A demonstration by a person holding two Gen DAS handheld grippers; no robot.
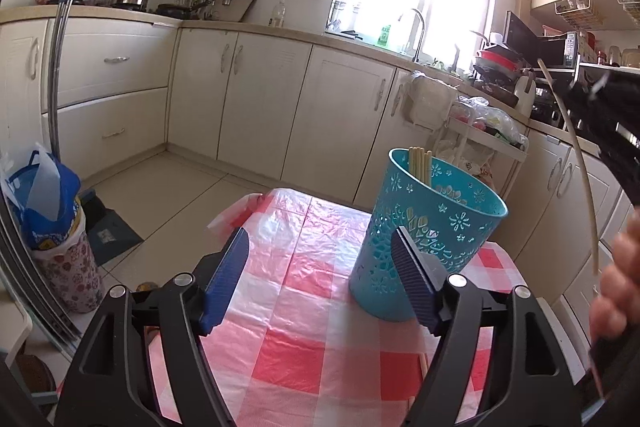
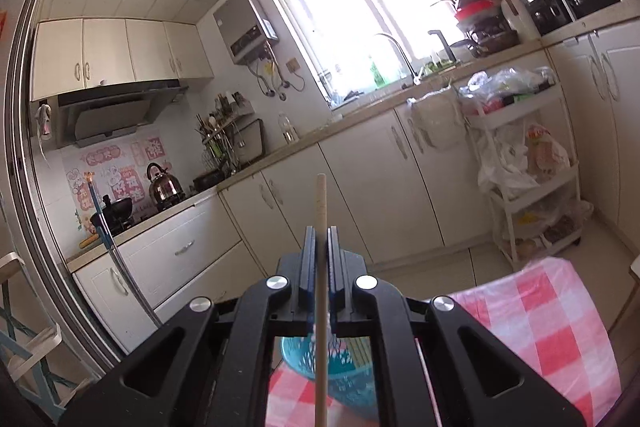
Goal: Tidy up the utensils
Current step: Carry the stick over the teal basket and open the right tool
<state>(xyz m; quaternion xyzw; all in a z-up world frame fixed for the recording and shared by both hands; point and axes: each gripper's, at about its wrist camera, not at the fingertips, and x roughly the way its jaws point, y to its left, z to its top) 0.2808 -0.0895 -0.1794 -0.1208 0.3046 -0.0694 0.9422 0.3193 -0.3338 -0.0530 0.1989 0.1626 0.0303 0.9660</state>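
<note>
A teal perforated utensil holder (image 1: 436,227) stands on the red-and-white checked tablecloth (image 1: 296,347) with several pale chopsticks (image 1: 420,163) upright in it. My left gripper (image 1: 320,279) is open just left of the holder, nothing between its blue pads (image 1: 226,279); its right finger overlaps the holder's side. My right gripper (image 2: 320,239) is shut on a single pale chopstick (image 2: 321,203), lifted above the holder (image 2: 344,371), which shows below through the gripper's frame. In the left wrist view the right gripper (image 1: 608,115) and its chopstick (image 1: 580,167) hang at the far right.
A person's hand (image 1: 616,287) is at the right edge. Cream kitchen cabinets (image 1: 256,99) run behind the table. A white trolley (image 2: 532,163) with plastic bags stands by the counter. A bin with a blue bag (image 1: 48,211) and a mop pole (image 1: 60,47) are on the left.
</note>
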